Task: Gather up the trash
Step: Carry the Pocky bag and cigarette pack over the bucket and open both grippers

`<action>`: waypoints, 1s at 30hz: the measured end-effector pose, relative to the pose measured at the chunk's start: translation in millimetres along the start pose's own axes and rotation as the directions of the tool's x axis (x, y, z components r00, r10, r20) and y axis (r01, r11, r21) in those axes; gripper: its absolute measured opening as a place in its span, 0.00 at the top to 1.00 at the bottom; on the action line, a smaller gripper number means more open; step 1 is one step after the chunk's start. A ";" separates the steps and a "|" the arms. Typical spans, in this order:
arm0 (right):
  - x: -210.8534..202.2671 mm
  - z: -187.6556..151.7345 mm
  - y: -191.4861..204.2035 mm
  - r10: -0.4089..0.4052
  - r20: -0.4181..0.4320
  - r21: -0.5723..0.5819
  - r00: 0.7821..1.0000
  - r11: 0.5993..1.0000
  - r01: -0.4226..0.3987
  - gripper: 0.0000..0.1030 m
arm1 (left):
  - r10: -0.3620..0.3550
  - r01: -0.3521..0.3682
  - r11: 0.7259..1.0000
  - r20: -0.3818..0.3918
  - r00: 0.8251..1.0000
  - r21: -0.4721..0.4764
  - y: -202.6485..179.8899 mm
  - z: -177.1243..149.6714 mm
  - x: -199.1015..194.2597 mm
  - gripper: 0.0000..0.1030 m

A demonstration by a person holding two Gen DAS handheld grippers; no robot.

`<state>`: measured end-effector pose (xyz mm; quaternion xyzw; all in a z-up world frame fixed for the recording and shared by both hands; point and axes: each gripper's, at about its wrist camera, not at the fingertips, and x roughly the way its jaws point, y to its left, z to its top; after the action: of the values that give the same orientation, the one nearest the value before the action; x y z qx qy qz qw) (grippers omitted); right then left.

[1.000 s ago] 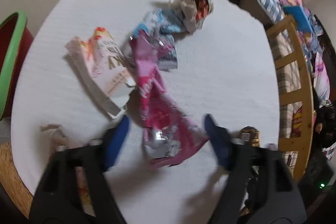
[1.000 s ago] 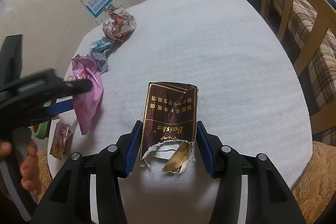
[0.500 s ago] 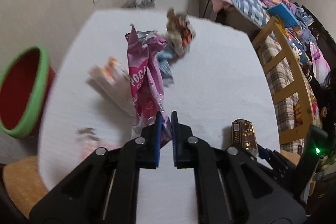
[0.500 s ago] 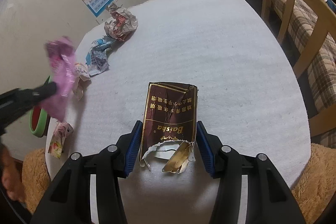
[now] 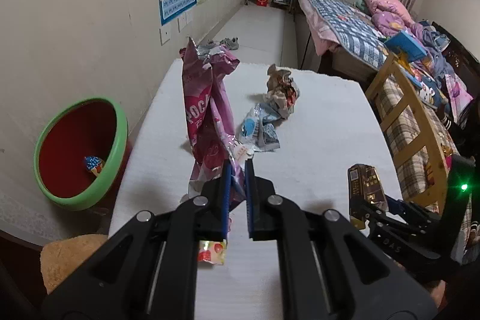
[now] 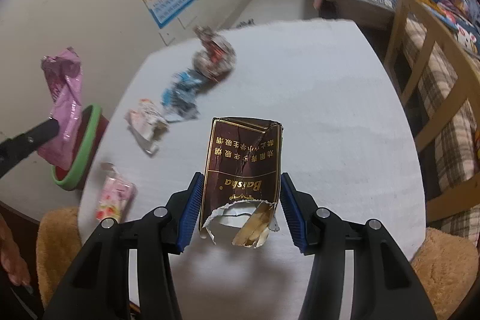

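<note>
The red basin with the green rim (image 5: 81, 152) sits on the floor off to the left of the left claw (image 5: 237, 170), and it looks nearly empty, with one small blue wrapper (image 5: 93, 165) inside, so most of the collecting is left, I'd say. That left claw is pinching the long pink snack bag (image 5: 207, 116), lifted clear of the white table (image 5: 315, 140). The right claw (image 6: 238, 200) grips the torn brown carton (image 6: 243, 167), raised as well. Ahead of both, a crumpled paper ball (image 5: 282, 93), a blue-white wrapper (image 5: 261, 131), a pale crushed packet (image 6: 145, 122) and a small pink sachet (image 6: 115, 195) lie uncollected.
</note>
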<state>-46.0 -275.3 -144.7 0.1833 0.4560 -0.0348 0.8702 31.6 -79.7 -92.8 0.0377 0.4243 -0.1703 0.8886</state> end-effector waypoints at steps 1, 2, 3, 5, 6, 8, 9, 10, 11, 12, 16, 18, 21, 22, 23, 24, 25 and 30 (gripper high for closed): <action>-3.4 2.1 4.6 0.003 0.007 -0.006 1.000 1.000 -0.003 0.51 | -0.001 0.001 1.000 0.006 1.000 0.000 1.3 0.4 -2.1 0.92; -6.9 4.5 9.6 0.008 0.016 -0.014 1.000 1.000 -0.008 0.51 | -0.003 0.003 1.000 0.014 1.000 -0.002 3.1 0.6 -4.6 0.92; -9.8 6.9 14.1 0.012 0.022 -0.021 1.000 1.000 -0.011 0.51 | -0.005 0.005 1.000 0.022 1.000 -0.005 4.9 0.7 -7.1 0.92; -15.5 11.3 24.5 0.022 0.036 -0.036 0.999 0.999 -0.021 0.51 | -0.003 0.003 1.000 0.034 0.999 -0.008 8.3 0.5 -10.5 0.92; -17.9 13.5 30.0 0.028 0.041 -0.044 0.999 0.999 -0.026 0.51 | 0.002 -0.001 1.000 0.041 0.999 -0.010 11.0 0.4 -12.3 0.92; -20.6 16.8 38.4 0.038 0.047 -0.059 0.998 0.998 -0.035 0.51 | 0.009 -0.008 1.000 0.050 0.999 -0.018 17.4 -0.2 -15.1 0.92; -21.2 18.0 42.4 0.043 0.048 -0.065 0.998 0.997 -0.040 0.51 | 0.012 -0.010 1.000 0.053 0.999 -0.025 21.3 -0.8 -16.0 0.92; -21.2 19.6 47.9 0.049 0.048 -0.073 0.998 0.996 -0.046 0.51 | 0.016 -0.014 0.999 0.054 0.998 -0.032 25.4 -1.6 -16.7 0.92; -21.3 20.8 52.1 0.052 0.048 -0.079 0.997 0.996 -0.049 0.51 | 0.020 -0.018 0.999 0.056 0.998 -0.038 30.1 -2.4 -17.6 0.92; -21.0 21.6 56.3 0.054 0.048 -0.089 0.997 0.995 -0.050 0.51 | 0.025 -0.022 0.999 0.056 0.998 -0.044 33.9 -3.2 -18.1 0.92; -16.9 24.6 74.7 0.065 0.038 -0.129 0.997 0.990 -0.059 0.51 | 0.045 -0.042 0.997 0.057 0.997 -0.061 48.0 -7.4 -19.4 0.92; -14.7 25.1 84.1 0.072 0.032 -0.148 0.997 0.987 -0.067 0.51 | 0.064 -0.060 0.996 0.056 0.996 -0.069 56.3 -10.2 -19.2 0.92; -11.5 26.1 97.4 0.083 0.024 -0.176 0.996 0.981 -0.077 0.51 | 0.074 -0.069 0.994 0.053 0.996 -0.087 67.6 -12.9 -19.8 0.92; -10.5 26.2 101.4 0.086 0.021 -0.185 0.996 0.979 -0.081 0.51 | 0.079 -0.074 0.993 0.053 0.995 -0.091 71.0 -13.6 -19.7 0.92; -9.2 26.0 105.6 0.091 0.016 -0.194 0.996 0.977 -0.086 0.51 | 0.088 -0.082 0.992 0.053 0.995 -0.095 74.6 -14.6 -19.6 0.92; -8.2 25.5 108.6 0.095 0.013 -0.202 0.995 0.975 -0.090 0.51 | 0.096 -0.091 0.991 0.051 0.994 -0.099 78.9 -15.4 -18.9 0.92; -6.7 25.8 111.7 0.097 0.009 -0.211 0.995 0.973 -0.093 0.51 | 0.098 -0.093 0.990 0.048 0.994 -0.104 82.3 -16.1 -18.2 0.92; -0.2 27.6 130.1 0.112 -0.007 -0.251 0.994 0.962 -0.110 0.51 | 0.117 -0.111 0.985 0.034 0.993 -0.132 101.5 -20.8 -15.3 0.92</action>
<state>5.1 -163.9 -92.9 0.0969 0.4424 0.0714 0.8887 41.2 24.1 -102.2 0.0004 0.4131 -0.0918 0.9060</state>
